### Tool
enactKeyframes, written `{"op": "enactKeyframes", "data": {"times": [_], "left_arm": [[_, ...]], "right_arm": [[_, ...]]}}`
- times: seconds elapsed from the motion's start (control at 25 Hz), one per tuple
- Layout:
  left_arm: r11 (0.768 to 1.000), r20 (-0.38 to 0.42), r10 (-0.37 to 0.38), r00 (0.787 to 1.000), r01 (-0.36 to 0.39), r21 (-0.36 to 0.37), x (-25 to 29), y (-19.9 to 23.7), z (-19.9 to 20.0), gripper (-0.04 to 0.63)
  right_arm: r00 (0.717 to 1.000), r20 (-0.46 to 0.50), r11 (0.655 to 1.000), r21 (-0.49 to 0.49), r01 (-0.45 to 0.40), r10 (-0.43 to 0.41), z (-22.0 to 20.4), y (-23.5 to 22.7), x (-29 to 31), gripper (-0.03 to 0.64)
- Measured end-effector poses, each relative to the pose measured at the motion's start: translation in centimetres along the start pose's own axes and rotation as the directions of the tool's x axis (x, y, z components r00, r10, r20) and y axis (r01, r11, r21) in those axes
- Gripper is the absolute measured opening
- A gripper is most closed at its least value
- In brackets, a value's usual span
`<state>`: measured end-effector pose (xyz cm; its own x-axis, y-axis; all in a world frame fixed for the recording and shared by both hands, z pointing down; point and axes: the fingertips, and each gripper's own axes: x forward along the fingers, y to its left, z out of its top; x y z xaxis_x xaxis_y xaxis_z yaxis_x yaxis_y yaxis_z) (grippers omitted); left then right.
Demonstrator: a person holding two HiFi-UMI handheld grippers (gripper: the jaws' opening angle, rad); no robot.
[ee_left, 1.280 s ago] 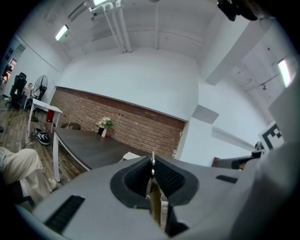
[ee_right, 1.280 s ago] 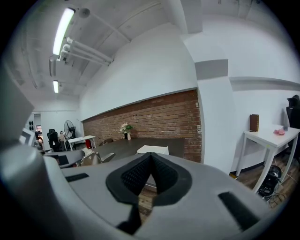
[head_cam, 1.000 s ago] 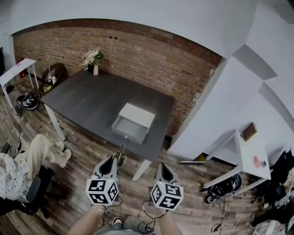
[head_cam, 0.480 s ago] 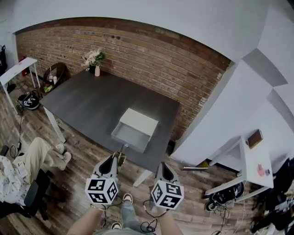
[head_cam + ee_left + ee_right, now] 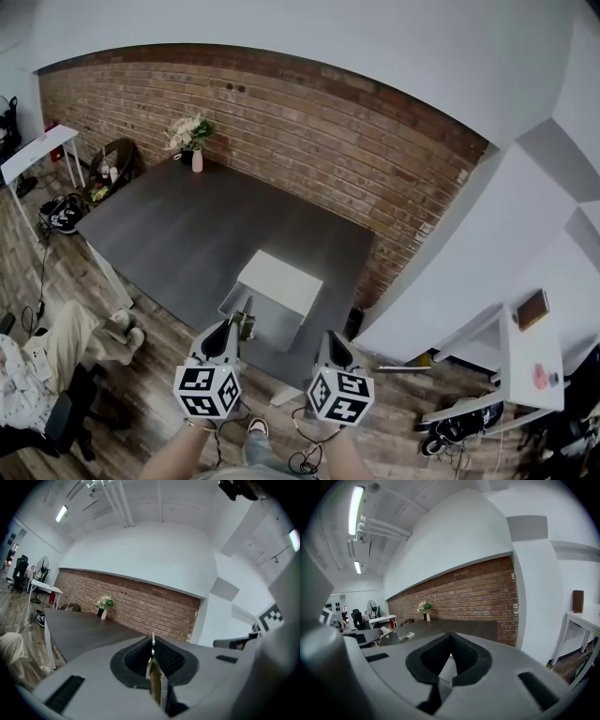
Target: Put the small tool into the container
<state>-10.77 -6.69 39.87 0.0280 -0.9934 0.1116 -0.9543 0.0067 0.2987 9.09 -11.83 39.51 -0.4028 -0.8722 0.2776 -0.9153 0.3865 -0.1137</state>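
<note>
Left gripper (image 5: 240, 325) is clamped tight on the small tool (image 5: 153, 667), a thin metal blade thing poking out between the jaws. It's held up in the air near the front of the white container (image 5: 281, 279) on the dark tabletop (image 5: 178, 234). Right gripper (image 5: 450, 637) is closed, nothing in it.

So straight ahead of the left gripper (image 5: 242, 324) fingers there's the white container (image 5: 279, 281), open end nearest them, just air in between. Beyond it and out to the fingers' left, the dark worktop (image 5: 178, 230) is wide open. Only thing standing on that stretch is a flower vase (image 5: 196, 159) at the far corner, well away, right by the brick wall (image 5: 328, 131) that shuts off the back. The right gripper (image 5: 335, 343) fingers face the worktop's near corner.
</note>
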Motion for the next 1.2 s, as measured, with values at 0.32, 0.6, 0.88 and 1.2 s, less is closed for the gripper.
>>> {"op": "enactKeyframes", "data": {"times": [0.32, 0.6, 0.88, 1.2], "left_arm": [[1.000, 0.011, 0.025, 1.000, -0.025, 0.015, 7.3, 0.2, 1.6, 0.020], [0.999, 0.005, 0.025, 1.000, -0.025, 0.033, 12.3, -0.1, 2.3, 0.020], [0.999, -0.019, 0.012, 1.000, -0.011, 0.052, 15.0, 0.1, 2.1, 0.020], [0.997, -0.048, -0.064, 0.997, 0.066, 0.042, 17.3, 0.4, 1.8, 0.020]], "right_arm": [[0.999, 0.001, 0.999, 0.005, -0.036, 0.036, 2.5, -2.6, 7.1, 0.002], [0.998, -0.012, 0.998, 0.017, -0.055, 0.055, 3.7, -4.3, 12.1, 0.002], [0.998, -0.033, 0.998, 0.039, -0.052, 0.053, 3.4, -5.1, 14.8, 0.002], [0.999, -0.043, 0.999, 0.049, 0.007, -0.005, 3.4, -5.1, 15.6, 0.002]]}}
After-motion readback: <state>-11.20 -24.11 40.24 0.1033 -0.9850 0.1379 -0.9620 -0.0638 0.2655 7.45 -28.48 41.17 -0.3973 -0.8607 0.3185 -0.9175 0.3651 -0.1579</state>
